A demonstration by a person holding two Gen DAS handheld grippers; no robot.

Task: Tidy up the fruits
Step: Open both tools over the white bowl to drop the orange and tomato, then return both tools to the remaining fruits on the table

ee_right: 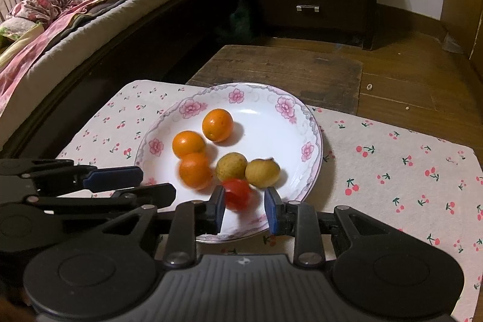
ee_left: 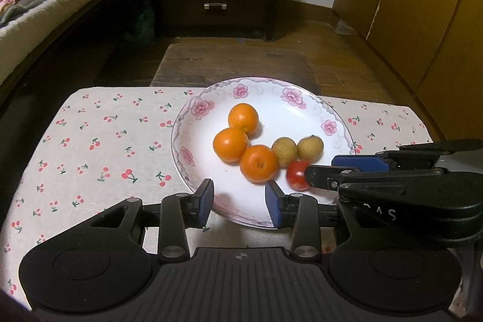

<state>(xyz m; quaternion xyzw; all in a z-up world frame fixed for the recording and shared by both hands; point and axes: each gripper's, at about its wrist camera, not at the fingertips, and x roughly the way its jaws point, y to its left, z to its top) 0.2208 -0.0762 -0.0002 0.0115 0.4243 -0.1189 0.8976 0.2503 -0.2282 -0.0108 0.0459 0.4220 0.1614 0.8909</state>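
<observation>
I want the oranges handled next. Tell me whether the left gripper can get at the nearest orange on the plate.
Probably yes. The left gripper stands open over the plate's near rim, and the nearest orange lies just ahead with nothing between. The right gripper, around the red fruit, sits alongside.

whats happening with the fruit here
A person is sorting fruit with hand-held tongs. The floral plate on the cherry-print cloth holds three oranges, two yellowish fruits and a small red fruit. The right tongs straddle the red fruit, jaws apart. The left tongs hover open and empty over the plate's near edge.
</observation>
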